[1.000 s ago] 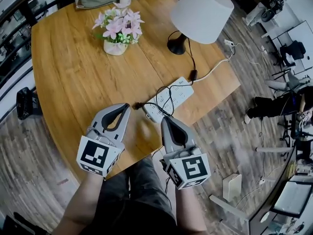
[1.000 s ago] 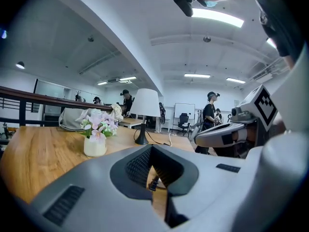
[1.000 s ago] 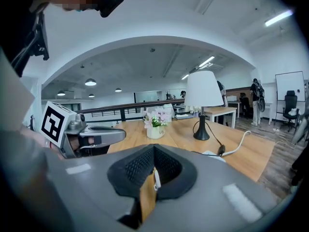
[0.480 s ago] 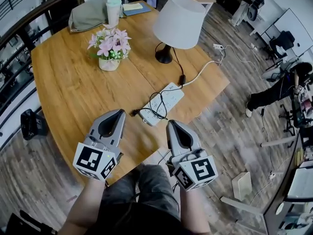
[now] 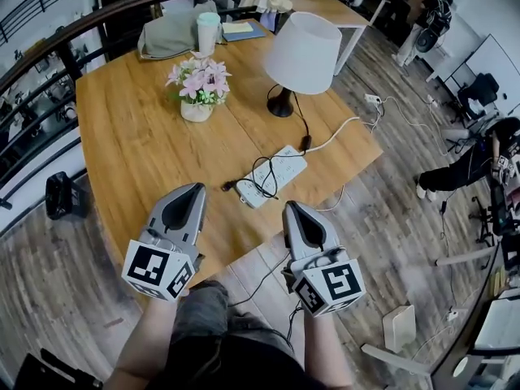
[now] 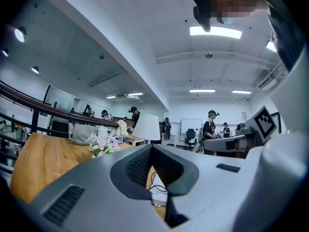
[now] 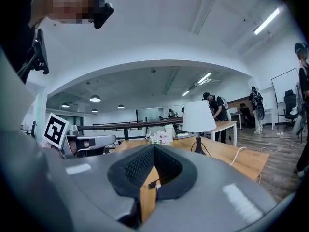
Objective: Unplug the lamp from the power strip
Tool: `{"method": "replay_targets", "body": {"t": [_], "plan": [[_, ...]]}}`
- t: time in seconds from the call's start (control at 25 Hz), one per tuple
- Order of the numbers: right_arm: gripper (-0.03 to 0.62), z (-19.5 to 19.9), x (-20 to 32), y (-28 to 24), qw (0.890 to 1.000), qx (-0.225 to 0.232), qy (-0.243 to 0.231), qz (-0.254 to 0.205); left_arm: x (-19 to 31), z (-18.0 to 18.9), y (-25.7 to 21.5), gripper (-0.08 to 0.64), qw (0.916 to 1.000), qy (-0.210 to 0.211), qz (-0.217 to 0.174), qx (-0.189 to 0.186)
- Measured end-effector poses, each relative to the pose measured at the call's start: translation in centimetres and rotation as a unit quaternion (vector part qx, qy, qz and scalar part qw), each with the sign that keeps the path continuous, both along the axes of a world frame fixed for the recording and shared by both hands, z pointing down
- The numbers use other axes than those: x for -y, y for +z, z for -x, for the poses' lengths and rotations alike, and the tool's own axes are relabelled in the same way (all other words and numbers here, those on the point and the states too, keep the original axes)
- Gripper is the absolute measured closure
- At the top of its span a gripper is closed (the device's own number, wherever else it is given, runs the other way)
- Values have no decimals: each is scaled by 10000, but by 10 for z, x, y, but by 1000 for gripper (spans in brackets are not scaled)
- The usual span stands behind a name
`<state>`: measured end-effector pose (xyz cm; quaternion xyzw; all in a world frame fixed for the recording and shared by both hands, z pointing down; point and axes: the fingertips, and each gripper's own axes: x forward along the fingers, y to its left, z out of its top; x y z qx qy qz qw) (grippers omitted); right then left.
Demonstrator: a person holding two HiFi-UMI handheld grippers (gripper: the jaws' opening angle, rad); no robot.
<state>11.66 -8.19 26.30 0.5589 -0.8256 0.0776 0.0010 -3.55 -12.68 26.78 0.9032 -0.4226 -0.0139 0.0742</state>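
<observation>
In the head view, the lamp (image 5: 302, 51) was seen beyond the power strip (image 5: 275, 175), and its black plug (image 5: 229, 187) just beside the strip. The left gripper (image 5: 193, 192) and right gripper (image 5: 292, 210) were held closed and empty, near the strip.

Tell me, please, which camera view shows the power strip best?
The head view: the power strip lies whole on the table, a cord looped over it. The left gripper view shows only a sliver between its jaws. In the right gripper view I cannot make it out.
</observation>
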Motion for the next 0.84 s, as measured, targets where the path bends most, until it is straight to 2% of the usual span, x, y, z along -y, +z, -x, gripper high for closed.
{"method": "replay_targets", "body": {"t": [0.28, 0.84], "plan": [[584, -1, -28, -8, 9996, 118, -205, -123, -41, 7, -9, 565, 9996, -284, -73, 36], [584, 8, -100, -35, 9970, 367, -540, -405, -128, 10, -31, 565, 9983, -467, -336, 60]]}}
